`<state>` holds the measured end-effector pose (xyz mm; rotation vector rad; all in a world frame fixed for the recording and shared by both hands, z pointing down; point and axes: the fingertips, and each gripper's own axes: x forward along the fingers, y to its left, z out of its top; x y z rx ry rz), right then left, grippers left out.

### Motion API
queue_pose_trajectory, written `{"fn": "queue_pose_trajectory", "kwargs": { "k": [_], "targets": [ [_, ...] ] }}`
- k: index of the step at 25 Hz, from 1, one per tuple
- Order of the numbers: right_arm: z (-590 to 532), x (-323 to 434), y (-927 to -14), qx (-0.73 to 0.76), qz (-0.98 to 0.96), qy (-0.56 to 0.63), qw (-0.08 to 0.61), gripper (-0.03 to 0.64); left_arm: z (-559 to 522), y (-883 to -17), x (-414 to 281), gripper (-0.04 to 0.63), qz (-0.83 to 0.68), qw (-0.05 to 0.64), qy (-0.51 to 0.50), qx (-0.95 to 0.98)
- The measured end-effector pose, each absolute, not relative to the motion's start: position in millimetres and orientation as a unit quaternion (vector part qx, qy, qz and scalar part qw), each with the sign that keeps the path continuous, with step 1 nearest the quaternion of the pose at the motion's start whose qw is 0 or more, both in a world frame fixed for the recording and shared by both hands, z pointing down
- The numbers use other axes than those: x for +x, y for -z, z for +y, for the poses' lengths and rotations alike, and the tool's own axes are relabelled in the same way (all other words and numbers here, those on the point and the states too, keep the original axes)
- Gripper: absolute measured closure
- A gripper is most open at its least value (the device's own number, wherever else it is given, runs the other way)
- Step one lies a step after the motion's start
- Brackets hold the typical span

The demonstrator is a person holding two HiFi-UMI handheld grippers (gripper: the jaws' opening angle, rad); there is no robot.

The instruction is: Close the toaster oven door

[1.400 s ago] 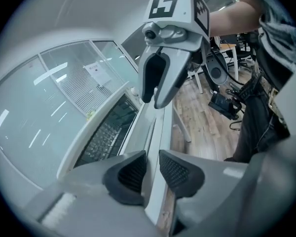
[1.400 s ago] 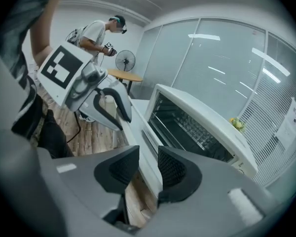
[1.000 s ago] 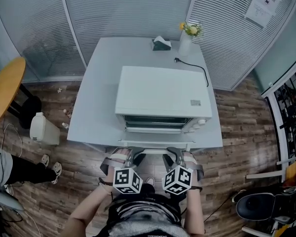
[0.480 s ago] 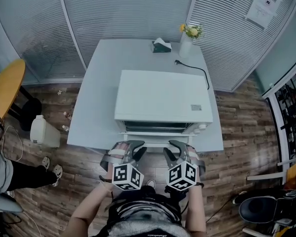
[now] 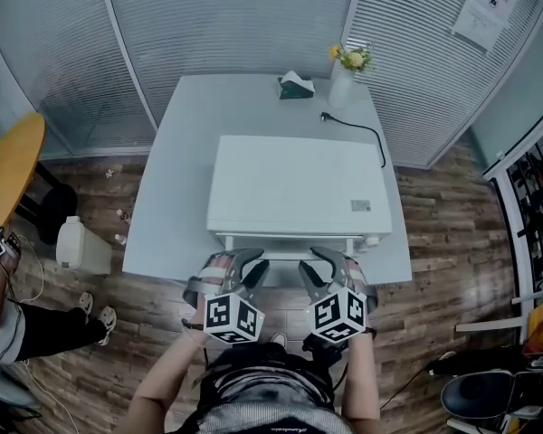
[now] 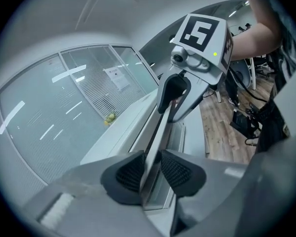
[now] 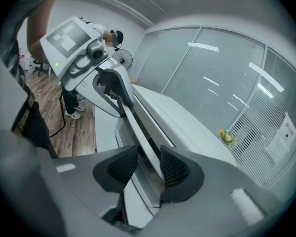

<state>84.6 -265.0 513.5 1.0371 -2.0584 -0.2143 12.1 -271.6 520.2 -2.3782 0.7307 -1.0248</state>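
Observation:
A white toaster oven (image 5: 299,183) stands on the pale table (image 5: 176,152), its door swung up almost flat against the front. Both grippers sit on the door handle (image 5: 290,257). The left gripper (image 5: 246,269) has the handle bar (image 6: 155,137) between its pads, and both pads touch it while the jaws are opening. In the right gripper view the bar (image 7: 138,127) also runs between the right gripper (image 7: 149,167), whose jaws are opening too, with a thin gap beside one pad. In the head view the right gripper (image 5: 319,268) is at the handle's right part.
A vase of flowers (image 5: 344,70), a tissue box (image 5: 296,83) and the power cord (image 5: 357,129) lie behind the oven. On the floor are a white container (image 5: 72,242) and a chair (image 5: 489,387). A person (image 5: 9,306) stands at the left by a round yellow table (image 5: 4,165).
The door has swung up from half open to nearly shut. Both grippers have moved up and forward with the handle.

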Motion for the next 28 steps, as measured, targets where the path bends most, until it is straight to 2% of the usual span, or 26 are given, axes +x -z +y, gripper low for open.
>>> {"fn": "queue_pose_trajectory", "kwargs": {
  "k": [11,14,16,19,23,28],
  "targets": [
    [-271,85,-511,0.418,-0.821,0.064,0.383,0.465,-277,-520,13,0.471,0.278,0.203,0.358,-0.868],
    [-271,84,-505,0.433,-0.836,0.034,0.336,0.454,-277,-519,12,0.471,0.287,0.181,0.346,-0.874],
    [-269,84,-497,0.453,-0.844,0.012,0.288,0.451,-278,-514,9,0.440,0.306,0.163,0.325,-0.880],
    [-266,86,-478,0.488,-0.846,-0.006,0.214,0.454,-276,-500,6,0.437,0.334,0.132,0.278,-0.891],
    [-257,88,-461,0.517,-0.846,-0.034,0.130,0.514,-262,-489,10,0.439,0.344,0.064,0.216,-0.912],
    [-242,84,-446,0.527,-0.844,-0.046,0.085,0.610,-243,-461,22,0.537,0.336,0.005,0.137,-0.932]
  ]
}}
